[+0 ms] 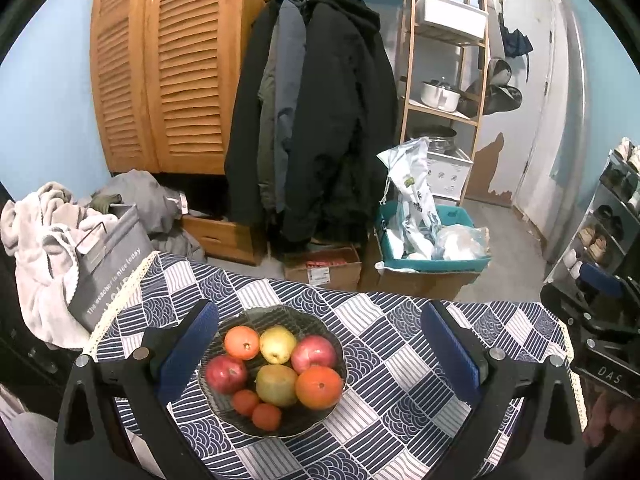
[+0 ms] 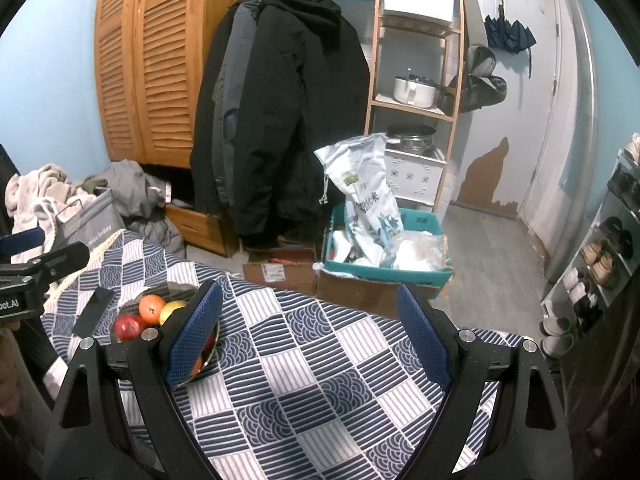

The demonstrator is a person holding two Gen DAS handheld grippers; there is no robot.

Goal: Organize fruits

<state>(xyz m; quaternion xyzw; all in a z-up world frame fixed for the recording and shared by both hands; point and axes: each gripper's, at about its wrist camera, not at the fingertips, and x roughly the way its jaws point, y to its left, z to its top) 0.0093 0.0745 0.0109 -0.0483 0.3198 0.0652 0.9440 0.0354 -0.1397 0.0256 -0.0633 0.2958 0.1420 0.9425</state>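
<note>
In the left wrist view, a dark ribbed plate (image 1: 320, 322) sits on the blue-and-white patterned tablecloth (image 1: 400, 380) in the lower middle of the frame. It holds a pile of fruit: a large orange (image 1: 319, 387) at the lower right of the pile, a second orange (image 1: 241, 342) at the upper left, two red apples (image 1: 226, 373) (image 1: 314, 353) on the left and right, a yellow pear (image 1: 277, 344) at the top middle, a greenish-yellow fruit (image 1: 276, 385) in the centre, and two small tangerines (image 1: 266, 416) at the near edge.

The left gripper (image 1: 320, 354) stands wide open and holds nothing. Its blue-padded left finger (image 1: 188, 354) appears just beside the plate's left rim, while the right finger (image 1: 452, 354) lies well apart from the plate, toward the right of the frame. The plate and fruit appear in the gap between the two fingers, nearer the left one; neither pad presses on any fruit.

In the right wrist view, the right gripper (image 2: 310, 336) is likewise spread wide and empty, with only bare tablecloth between its pads. Here the plate appears at the lower left of the frame, partly hidden behind the gripper's left finger (image 2: 194, 336); an orange, the pear and a red apple show past it. The right finger (image 2: 426, 338) is at the lower right, far from the fruit. Part of the left gripper shows at the left edge of this view.

A cardboard box (image 1: 324, 268) and a teal bin (image 1: 432, 264) stand on the floor beyond the table's far edge.
</note>
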